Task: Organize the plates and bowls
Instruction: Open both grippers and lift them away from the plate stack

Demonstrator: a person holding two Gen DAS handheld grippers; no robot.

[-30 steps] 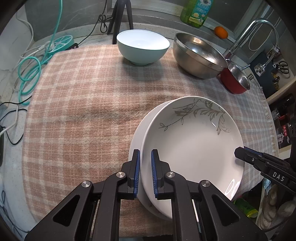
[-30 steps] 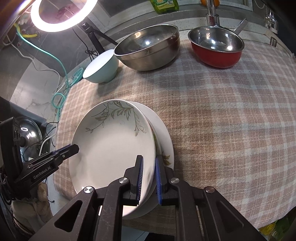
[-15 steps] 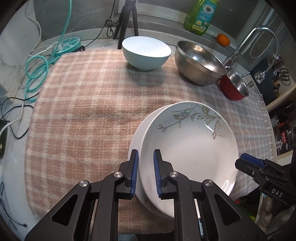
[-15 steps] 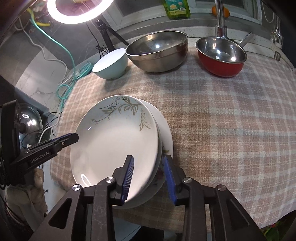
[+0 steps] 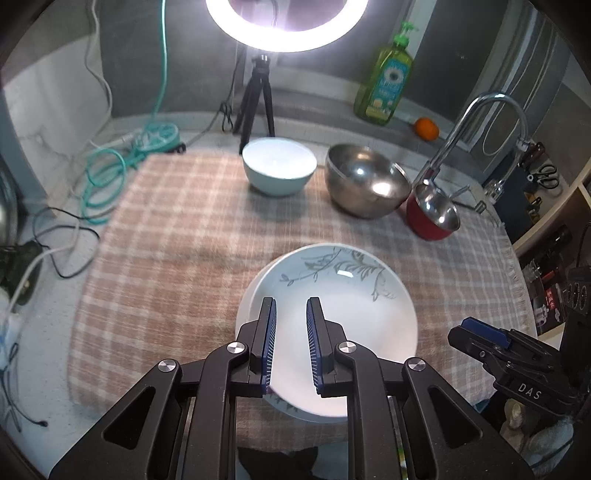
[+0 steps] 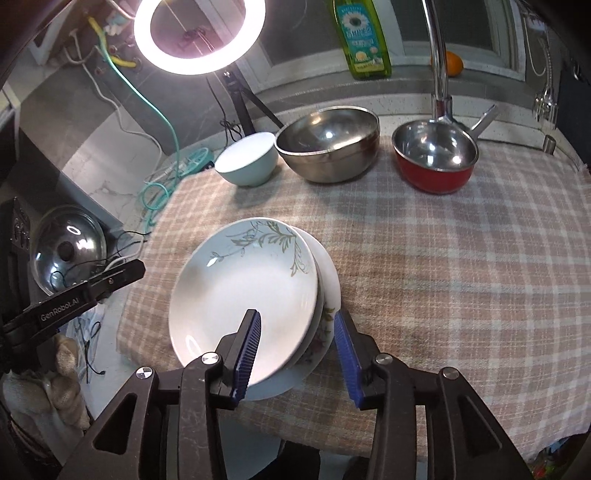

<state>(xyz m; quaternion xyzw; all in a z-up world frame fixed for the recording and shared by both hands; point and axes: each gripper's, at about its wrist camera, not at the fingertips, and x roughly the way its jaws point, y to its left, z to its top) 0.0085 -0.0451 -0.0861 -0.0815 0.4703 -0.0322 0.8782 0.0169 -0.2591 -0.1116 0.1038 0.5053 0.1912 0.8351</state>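
Both hand-held grippers are released. The left hand-held gripper (image 5: 290, 343) has its blue pads parted with a clear gap, hanging over the near rim of the leaf-patterned plate (image 5: 332, 314); I cannot tell whether a pad touches it. The right hand-held gripper (image 6: 297, 354) is spread wider, its pads either side of the near edge of the stack, gripping nothing.

The leaf-patterned plate sits on top of a stack at the near edge of the counter, on a plaid cloth (image 5: 177, 229). Beneath it, the right wrist view shows a floral-rimmed plate (image 6: 325, 321) and what looks like another white rim below that, so two plates for certain, possibly three. From the left wrist view only the top plate and a sliver of rim underneath show.

Along the far side of the cloth stand three vessels in a row: one pale blue bowl (image 5: 279, 170), one steel bowl (image 5: 365, 184), and one red saucepan (image 5: 432, 214), each just beside the next.

Behind them are one ring light (image 6: 199, 33) on a tripod, one green soap bottle (image 5: 384, 85), one orange (image 5: 426, 128) and one faucet (image 5: 480, 122). Only the right wrist view shows a glass lid (image 6: 66, 247) off to the side, below the cloth's edge.
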